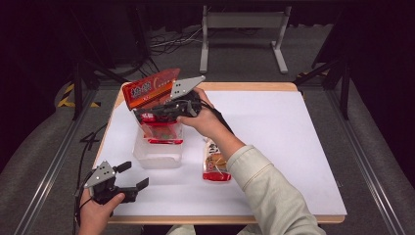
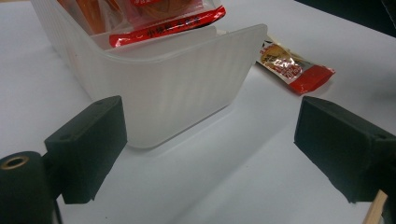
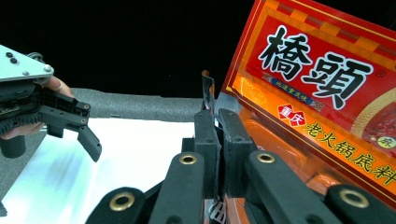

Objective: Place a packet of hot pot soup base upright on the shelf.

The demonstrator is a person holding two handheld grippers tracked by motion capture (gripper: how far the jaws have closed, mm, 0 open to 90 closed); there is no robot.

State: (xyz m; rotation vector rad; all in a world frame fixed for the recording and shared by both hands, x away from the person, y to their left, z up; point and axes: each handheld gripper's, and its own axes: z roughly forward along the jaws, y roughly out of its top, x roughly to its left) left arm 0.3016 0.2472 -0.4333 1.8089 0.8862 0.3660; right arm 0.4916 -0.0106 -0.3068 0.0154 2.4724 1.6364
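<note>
**A:** What is the right tool [image 1: 142, 115] doing?

**B:** Its jaws are pressed together on the edge of a glossy red-orange sauce packet [image 1: 150, 88], flat and rectangular. The packet's long axis tilts up and away, above a ribbed translucent plastic tub [image 1: 157, 155] holding another red packet [image 1: 162, 133].

**A:** And the left tool [image 1: 133, 181]?

**B:** Spread wide, holding nothing, near the tub's corner. A small snack pouch [image 1: 214, 165] lies on the white desk [image 1: 274, 147] beside the tub.

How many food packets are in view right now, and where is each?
3. A large red packet is held by the right gripper above the translucent bin; a red-edged packet sits inside the bin; a small packet lies on the table right of it. More may be hidden in the bin.
</note>
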